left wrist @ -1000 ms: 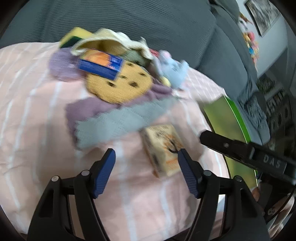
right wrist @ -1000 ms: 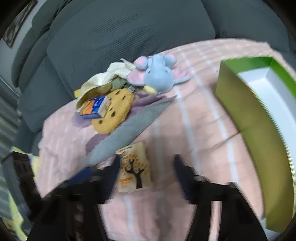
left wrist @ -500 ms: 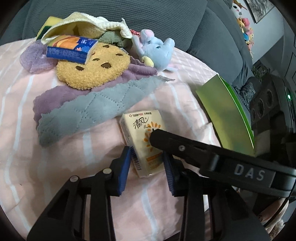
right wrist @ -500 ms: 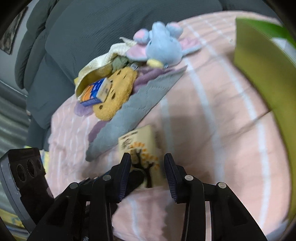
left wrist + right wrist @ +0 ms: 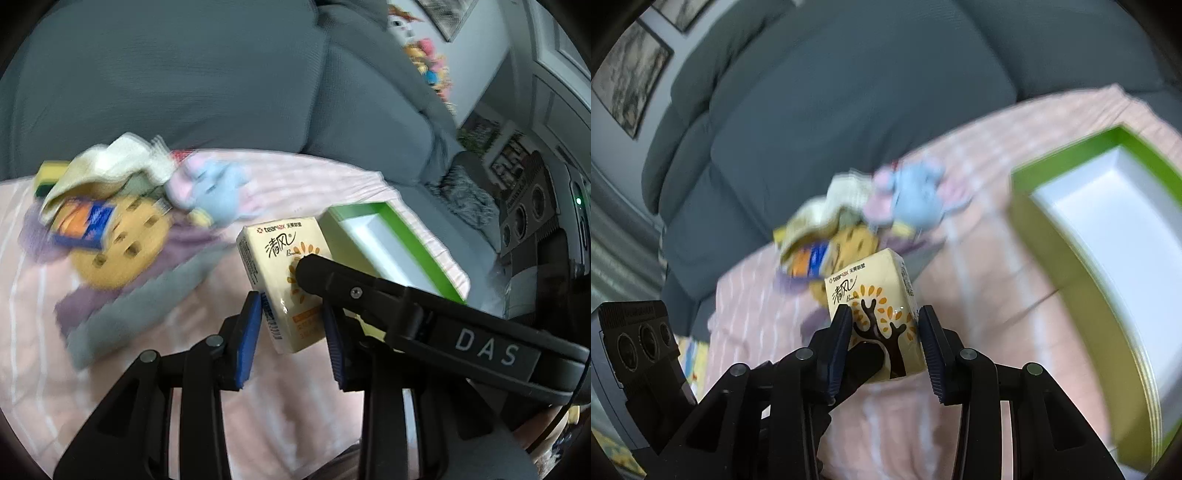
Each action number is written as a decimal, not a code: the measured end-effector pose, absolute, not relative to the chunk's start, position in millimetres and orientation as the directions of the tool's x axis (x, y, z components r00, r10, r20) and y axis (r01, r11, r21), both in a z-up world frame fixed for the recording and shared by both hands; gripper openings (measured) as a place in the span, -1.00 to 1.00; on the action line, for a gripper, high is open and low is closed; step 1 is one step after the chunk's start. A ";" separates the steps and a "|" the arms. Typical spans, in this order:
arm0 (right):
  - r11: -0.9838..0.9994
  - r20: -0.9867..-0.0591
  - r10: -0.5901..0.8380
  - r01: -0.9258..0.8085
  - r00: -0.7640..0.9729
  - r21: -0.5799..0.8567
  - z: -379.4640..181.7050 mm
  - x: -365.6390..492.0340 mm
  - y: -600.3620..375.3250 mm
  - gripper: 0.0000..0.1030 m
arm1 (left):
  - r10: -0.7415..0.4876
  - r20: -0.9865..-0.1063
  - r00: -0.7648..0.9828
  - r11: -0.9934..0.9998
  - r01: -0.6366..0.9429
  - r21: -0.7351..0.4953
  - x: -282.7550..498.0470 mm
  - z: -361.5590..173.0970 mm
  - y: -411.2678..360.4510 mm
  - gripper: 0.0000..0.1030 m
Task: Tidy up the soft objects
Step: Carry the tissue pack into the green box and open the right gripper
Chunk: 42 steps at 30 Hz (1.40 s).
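The cream tissue pack [image 5: 284, 284] with its tree print is off the pink striped blanket [image 5: 155, 373], pinched from two sides at once; the left gripper [image 5: 293, 332] is closing, its blue pads pressing the pack's long sides, and the right gripper [image 5: 884, 336] clamps the same tissue pack [image 5: 875, 306] across its lower end; one right finger lies over the pack's face in the left view. Behind it sits a blurred heap: a blue plush toy [image 5: 221, 188], a round yellow cookie cushion [image 5: 122, 243], cloths; to the right, the green box [image 5: 1108, 236], white inside; a grey sofa [image 5: 184, 81] behind.
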State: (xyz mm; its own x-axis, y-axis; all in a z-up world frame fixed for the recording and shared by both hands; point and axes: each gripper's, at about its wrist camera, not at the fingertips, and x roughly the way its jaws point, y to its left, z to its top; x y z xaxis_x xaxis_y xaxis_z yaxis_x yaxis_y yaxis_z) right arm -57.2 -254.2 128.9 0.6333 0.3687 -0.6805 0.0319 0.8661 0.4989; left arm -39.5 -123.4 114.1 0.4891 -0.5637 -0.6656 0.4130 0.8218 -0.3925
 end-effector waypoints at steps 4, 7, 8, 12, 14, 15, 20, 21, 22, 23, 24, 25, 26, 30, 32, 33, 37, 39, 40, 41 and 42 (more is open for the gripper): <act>0.869 -0.643 0.307 0.069 0.701 0.491 151.3 -64.8 -285.4 -0.21 | -0.608 -0.628 0.485 0.785 0.483 -0.387 -35.8 132.6 -155.5 -0.42; 0.865 -0.626 0.266 0.106 0.733 0.491 158.9 -69.2 -310.6 -0.21 | -0.637 -0.613 0.468 0.756 0.536 -0.376 -32.4 142.3 -184.3 -0.42; 0.864 -0.622 0.252 0.117 0.741 0.489 159.9 -71.3 -317.9 -0.21 | -0.647 -0.609 0.459 0.744 0.554 -0.373 -31.3 144.2 -194.0 -0.42; 0.850 -0.618 0.196 0.182 0.761 0.494 156.6 -79.5 -354.4 -0.21 | -0.676 -0.609 0.414 0.705 0.604 -0.372 -31.1 143.0 -228.8 -0.43; 0.838 -0.619 0.176 0.214 0.766 0.502 151.0 -82.1 -370.4 -0.21 | -0.684 -0.617 0.389 0.687 0.626 -0.368 -30.3 139.8 -247.3 -0.43; 0.833 -0.622 0.167 0.228 0.765 0.504 148.6 -83.0 -377.1 -0.21 | -0.687 -0.623 0.373 0.678 0.636 -0.367 -29.9 137.2 -256.6 -0.43; 0.808 -0.642 0.127 0.296 0.757 0.509 132.4 -86.7 -410.8 -0.21 | -0.693 -0.655 0.302 0.649 0.657 -0.384 -25.9 122.3 -288.9 -0.46; 0.805 -0.647 0.123 0.306 0.753 0.509 129.1 -86.9 -414.6 -0.21 | -0.692 -0.661 0.290 0.646 0.657 -0.388 -25.8 119.1 -294.4 -0.46; 0.802 -0.653 0.118 0.316 0.748 0.507 125.5 -86.4 -417.8 -0.21 | -0.691 -0.667 0.279 0.644 0.656 -0.392 -25.0 115.6 -298.8 -0.47; 0.799 -0.660 0.110 0.330 0.743 0.503 121.0 -85.5 -421.4 -0.21 | -0.689 -0.674 0.267 0.642 0.656 -0.397 -25.0 111.8 -302.4 -0.47; 0.799 -0.665 0.104 0.336 0.740 0.499 119.0 -85.9 -422.8 -0.21 | -0.686 -0.680 0.257 0.642 0.655 -0.400 -25.9 108.7 -305.4 -0.47; 0.802 -0.671 0.093 0.344 0.736 0.488 115.8 -85.1 -423.8 -0.21 | -0.681 -0.690 0.246 0.643 0.653 -0.400 -25.1 104.1 -309.7 -0.47; 0.807 -0.673 0.083 0.347 0.735 0.478 113.8 -84.8 -424.8 -0.21 | -0.678 -0.695 0.241 0.643 0.654 -0.399 -25.3 102.6 -310.6 -0.46; 0.822 -0.676 0.039 0.362 0.736 0.441 109.9 -84.3 -424.0 -0.21 | -0.664 -0.711 0.231 0.650 0.648 -0.397 -27.2 97.9 -312.4 -0.41; 0.831 -0.673 0.016 0.365 0.739 0.420 110.5 -84.7 -420.7 -0.21 | -0.655 -0.717 0.238 0.657 0.649 -0.384 -27.6 97.7 -311.5 -0.38; 0.833 -0.676 0.002 0.373 0.737 0.409 110.3 -85.1 -419.0 -0.11 | -0.651 -0.718 0.247 0.659 0.654 -0.372 -28.8 99.2 -309.8 -0.35; 0.846 -0.704 -0.144 0.455 0.695 0.276 108.3 -85.1 -410.3 0.04 | -0.625 -0.723 0.294 0.686 0.648 -0.330 -32.9 101.2 -296.2 -0.30; 0.850 -0.707 -0.168 0.465 0.687 0.249 106.5 -87.3 -406.6 0.04 | -0.632 -0.711 0.308 0.685 0.652 -0.326 -35.8 102.4 -283.6 -0.21; 0.851 -0.714 -0.166 0.465 0.681 0.245 104.1 -87.6 -405.1 0.04 | -0.628 -0.709 0.321 0.692 0.647 -0.320 -37.7 103.7 -274.2 -0.18; 0.852 -0.722 -0.165 0.466 0.672 0.238 101.3 -87.5 -403.5 0.04 | -0.616 -0.713 0.334 0.706 0.636 -0.312 -37.3 102.8 -268.4 -0.18; 0.853 -0.734 -0.177 0.474 0.655 0.217 98.0 -86.6 -401.1 0.04 | -0.601 -0.718 0.352 0.725 0.618 -0.303 -37.0 102.2 -259.1 -0.17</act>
